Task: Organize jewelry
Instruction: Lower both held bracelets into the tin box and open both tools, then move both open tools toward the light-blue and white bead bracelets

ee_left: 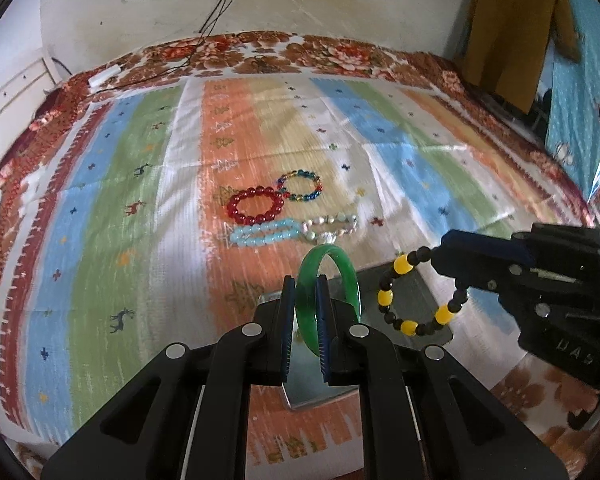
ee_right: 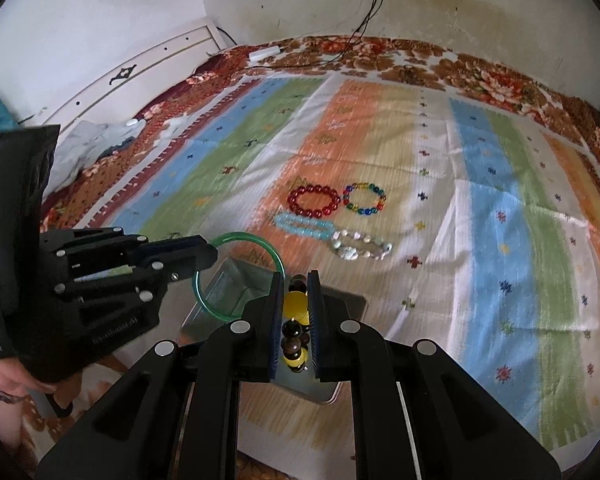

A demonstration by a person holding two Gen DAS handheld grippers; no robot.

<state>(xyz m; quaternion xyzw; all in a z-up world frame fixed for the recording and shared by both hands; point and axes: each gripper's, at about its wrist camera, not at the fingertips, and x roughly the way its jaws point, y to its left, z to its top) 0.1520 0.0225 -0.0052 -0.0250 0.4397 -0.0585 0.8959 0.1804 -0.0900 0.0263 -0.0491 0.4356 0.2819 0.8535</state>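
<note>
The bangle (ee_left: 327,280), clamped upright in the left gripper (ee_left: 305,320), and the beads (ee_left: 420,294), clamped in the right gripper (ee_right: 294,316), are held directly over the tray (ee_right: 340,300).

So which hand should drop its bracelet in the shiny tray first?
Probably the right gripper. Its yellow and black bead bracelet hangs over the metal tray, while the left gripper holds the green bangle nearer the tray's edge.
</note>
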